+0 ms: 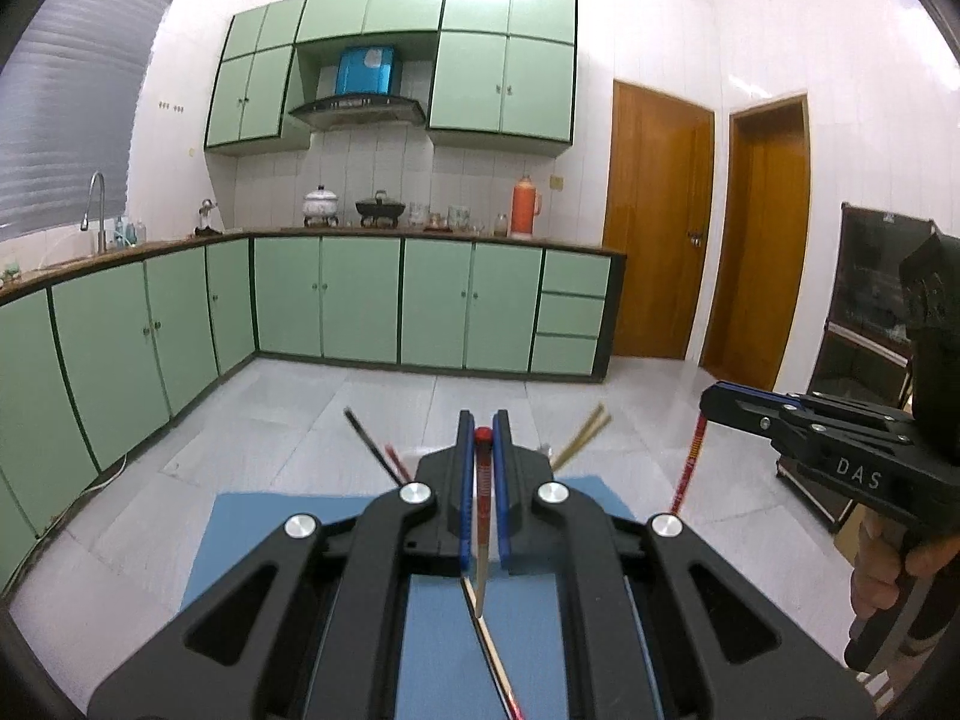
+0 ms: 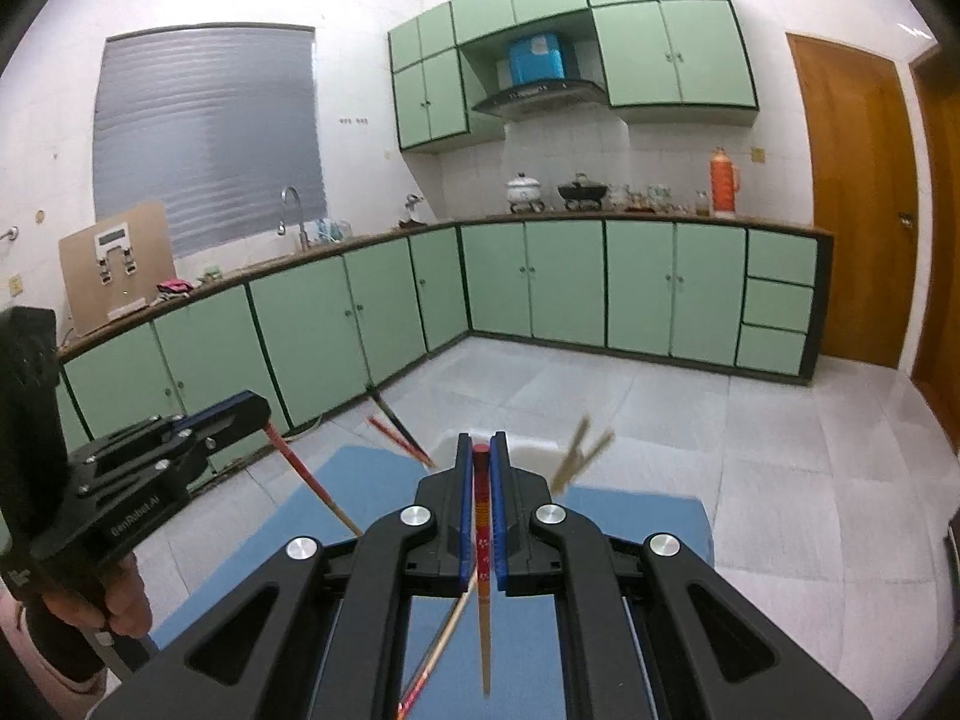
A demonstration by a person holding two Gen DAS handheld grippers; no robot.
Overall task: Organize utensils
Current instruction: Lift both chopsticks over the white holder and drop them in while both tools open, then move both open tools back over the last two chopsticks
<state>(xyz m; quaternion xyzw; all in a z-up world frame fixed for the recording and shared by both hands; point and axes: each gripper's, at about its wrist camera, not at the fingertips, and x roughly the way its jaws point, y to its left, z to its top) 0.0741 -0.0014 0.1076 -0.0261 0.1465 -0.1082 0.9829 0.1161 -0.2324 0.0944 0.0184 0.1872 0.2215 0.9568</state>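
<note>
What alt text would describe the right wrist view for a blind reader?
The right hand-held gripper is shut on a red chopstick above a blue mat. At left, the left hand-held gripper grips another chopstick. Behind is a kitchen with green cabinets.

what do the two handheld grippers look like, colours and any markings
Both are matte black plastic, with angular linkage arms, round silver pivot bolts and blue pads lining the fingers. The right gripper has "DAS" in pale letters on its side. The left gripper carries small pale lettering, too blurred to read reliably. Bare hands grip the black handles; no cables show.
</note>
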